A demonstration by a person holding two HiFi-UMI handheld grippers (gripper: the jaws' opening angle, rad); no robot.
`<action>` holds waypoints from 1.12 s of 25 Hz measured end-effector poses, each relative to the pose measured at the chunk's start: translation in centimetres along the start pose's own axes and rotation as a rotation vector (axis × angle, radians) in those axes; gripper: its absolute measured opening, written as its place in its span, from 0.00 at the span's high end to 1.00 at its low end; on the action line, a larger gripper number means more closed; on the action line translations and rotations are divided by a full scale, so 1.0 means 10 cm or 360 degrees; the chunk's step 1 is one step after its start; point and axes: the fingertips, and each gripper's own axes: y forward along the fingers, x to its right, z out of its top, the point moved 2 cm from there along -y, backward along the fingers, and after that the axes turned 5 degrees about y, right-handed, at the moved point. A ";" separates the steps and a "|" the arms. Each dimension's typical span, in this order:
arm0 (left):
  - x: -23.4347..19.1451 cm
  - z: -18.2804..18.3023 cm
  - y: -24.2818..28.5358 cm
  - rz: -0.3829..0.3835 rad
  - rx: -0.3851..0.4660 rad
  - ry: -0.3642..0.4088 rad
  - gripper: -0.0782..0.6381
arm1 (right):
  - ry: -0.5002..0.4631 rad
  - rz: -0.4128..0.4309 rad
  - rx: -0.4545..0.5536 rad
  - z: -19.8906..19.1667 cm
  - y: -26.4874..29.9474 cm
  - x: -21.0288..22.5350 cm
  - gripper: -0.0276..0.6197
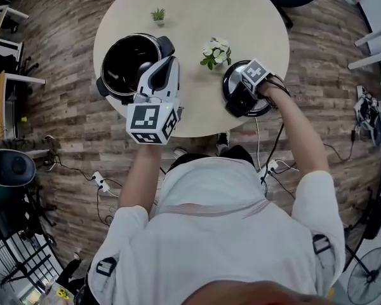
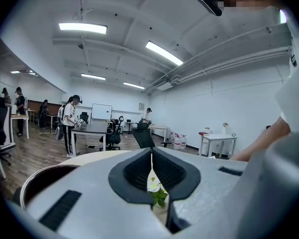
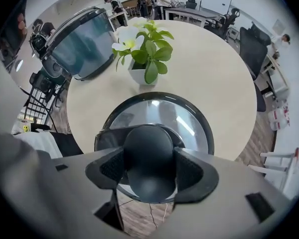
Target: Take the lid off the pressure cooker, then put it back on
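Right gripper (image 3: 149, 169) clamped on the knob (image 3: 148, 151) of the lid (image 3: 162, 114), which is at the five-o'clock edge of the table (image 1: 241, 18). Left gripper (image 2: 152, 172) clenched, empty, by the open pressure cooker (image 1: 122, 63) at nine o'clock. Flowering plant (image 1: 216, 51) stands between lid and cooker.

Looking down on the table (image 1: 197, 11), the left gripper (image 1: 167, 59) covers the cooker's (image 1: 124, 65) rim on the side toward the table's middle. The right gripper (image 1: 242, 95) hides the lid's (image 1: 262, 109) knob and centre. Between the left gripper's closed jaws only a sliver of the plant (image 2: 157, 193) shows. The people (image 2: 70, 118) at the far desks are too small to make out.
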 end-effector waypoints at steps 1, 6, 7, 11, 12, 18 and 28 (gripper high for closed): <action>0.00 -0.01 -0.01 0.0000 0.0000 0.0001 0.88 | 0.0013 -0.0001 -0.0001 0.02 0.01 -0.01 0.50; -0.07 -0.03 -0.07 0.0012 0.0005 -0.0017 0.88 | -0.0004 0.0002 0.0072 0.11 0.03 -0.04 0.50; -0.09 -0.03 -0.08 0.0015 0.0007 -0.0024 0.88 | 0.0021 0.0015 0.0130 0.13 0.00 -0.05 0.50; -0.15 -0.01 -0.08 0.0014 0.0015 -0.0046 0.88 | 0.0152 0.0059 0.0483 0.28 -0.39 -0.05 0.46; -0.16 -0.01 -0.08 0.0010 0.0017 -0.0053 0.88 | 0.0169 0.0046 0.0621 0.34 -0.57 -0.06 0.46; -0.14 0.04 -0.05 -0.0042 0.0032 -0.0093 0.88 | 0.0325 -0.0189 0.1671 0.30 -2.12 -0.10 0.47; -0.05 0.10 -0.01 -0.0097 0.0035 -0.0095 0.88 | 0.0327 -0.0259 0.1714 -0.11 -2.35 -0.05 0.47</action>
